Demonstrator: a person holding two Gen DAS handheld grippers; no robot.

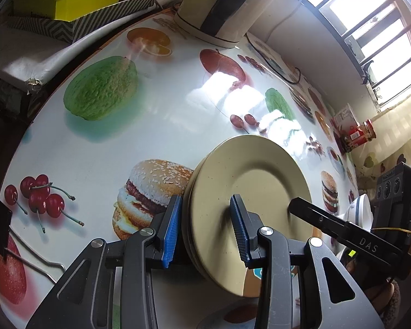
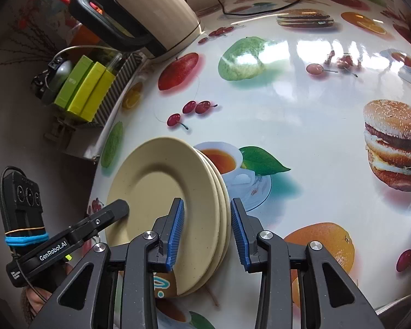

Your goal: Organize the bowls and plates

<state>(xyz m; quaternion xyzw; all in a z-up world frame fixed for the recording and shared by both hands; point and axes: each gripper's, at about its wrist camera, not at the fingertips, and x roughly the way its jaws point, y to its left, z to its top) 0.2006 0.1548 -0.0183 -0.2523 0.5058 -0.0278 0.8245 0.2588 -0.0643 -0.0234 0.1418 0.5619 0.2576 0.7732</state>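
Note:
A stack of about three cream plates (image 1: 249, 192) hangs tilted above the fruit-print table (image 1: 101, 148), held from two sides. My left gripper (image 1: 205, 230) is shut on the stack's near rim, one blue pad under it and one on the top face. In the right wrist view the same plate stack (image 2: 161, 189) sits between the pads of my right gripper (image 2: 207, 230), which is shut on the opposite rim. Each view shows the other gripper's black finger lying on the top plate. A white bowl (image 1: 361, 208) with a dark stripe stands behind the right gripper.
A cream and black kettle (image 2: 150, 13) stands at the table's back edge, with a black cable (image 2: 260, 8) trailing from it. Yellow-green boxes (image 2: 87, 90) sit in a striped tray off the table. A red jar (image 1: 361, 134) stands by the wall. A bent metal wire (image 1: 35, 255) lies at the near left.

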